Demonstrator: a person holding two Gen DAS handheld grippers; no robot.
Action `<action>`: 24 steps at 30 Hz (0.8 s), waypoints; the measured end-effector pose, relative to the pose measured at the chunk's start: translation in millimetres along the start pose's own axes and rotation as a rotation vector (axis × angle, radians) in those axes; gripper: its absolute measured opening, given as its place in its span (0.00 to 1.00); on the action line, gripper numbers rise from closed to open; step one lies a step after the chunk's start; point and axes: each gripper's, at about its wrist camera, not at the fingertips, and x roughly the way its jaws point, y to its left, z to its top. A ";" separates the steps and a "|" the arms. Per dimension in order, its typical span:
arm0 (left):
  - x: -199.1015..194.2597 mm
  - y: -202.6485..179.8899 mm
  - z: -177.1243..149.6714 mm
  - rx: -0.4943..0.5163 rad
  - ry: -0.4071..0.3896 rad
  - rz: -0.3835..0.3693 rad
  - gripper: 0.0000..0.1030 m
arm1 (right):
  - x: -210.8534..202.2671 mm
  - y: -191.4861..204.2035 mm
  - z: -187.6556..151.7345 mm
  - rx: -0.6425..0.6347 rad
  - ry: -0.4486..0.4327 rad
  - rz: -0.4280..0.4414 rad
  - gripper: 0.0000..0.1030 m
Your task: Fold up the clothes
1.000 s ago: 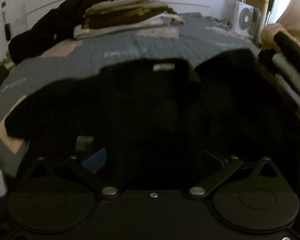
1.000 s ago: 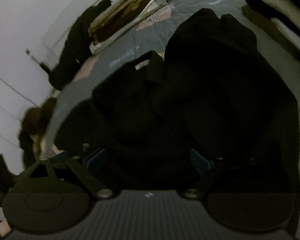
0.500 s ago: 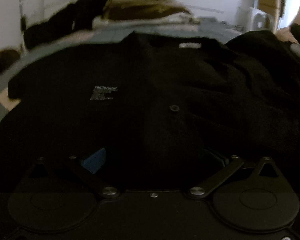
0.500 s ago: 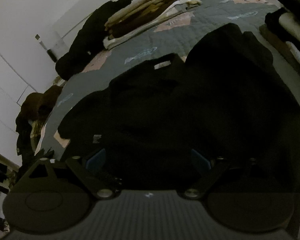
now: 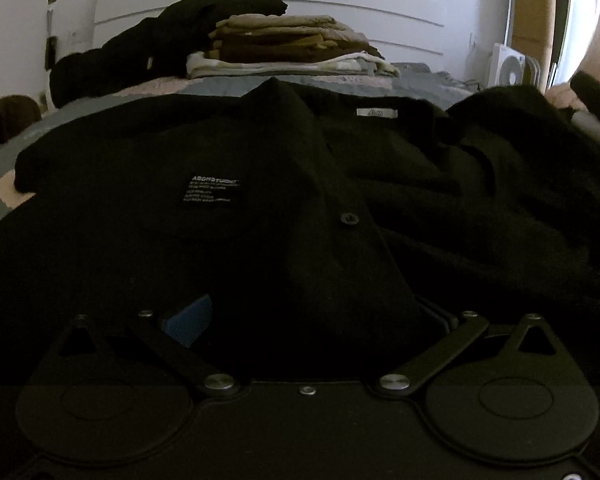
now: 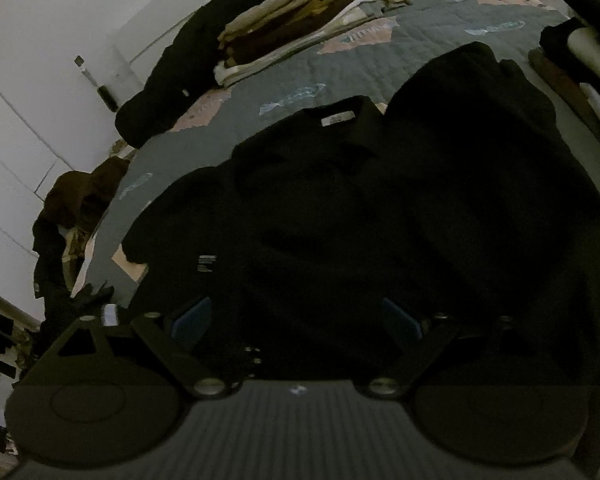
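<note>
We see both views dim and underexposed, the black knit cardigan swallowing detail; pale walls glow, edges bend fisheye-round, corners darken.

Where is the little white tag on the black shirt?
The white tag sits inside the collar at the far edge of the black shirt, right of center in the left wrist view, just before the folded pile on the bed.

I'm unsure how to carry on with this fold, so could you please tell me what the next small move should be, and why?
Probably bring the right tool down onto the bunched right half of the black shirt and draw it flat. That side lies rumpled in a heap, while the side with the printed label lies smooth on the quilt. The right tool stands open above the cloth with nothing gripped.
</note>
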 end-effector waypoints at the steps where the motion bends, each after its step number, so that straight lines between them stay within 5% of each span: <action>1: 0.0 0.4 -0.1 -0.002 0.000 -0.001 1.00 | -1.0 1.8 0.1 -0.003 -0.003 0.004 0.89; 18: -0.2 3.1 -2.1 -0.006 -0.004 -0.006 1.00 | 1.3 44.3 4.4 -0.155 0.102 -0.078 0.89; 24: -0.4 3.0 -2.2 -0.005 -0.004 -0.006 1.00 | 15.5 53.1 6.0 -0.129 0.130 -0.028 0.89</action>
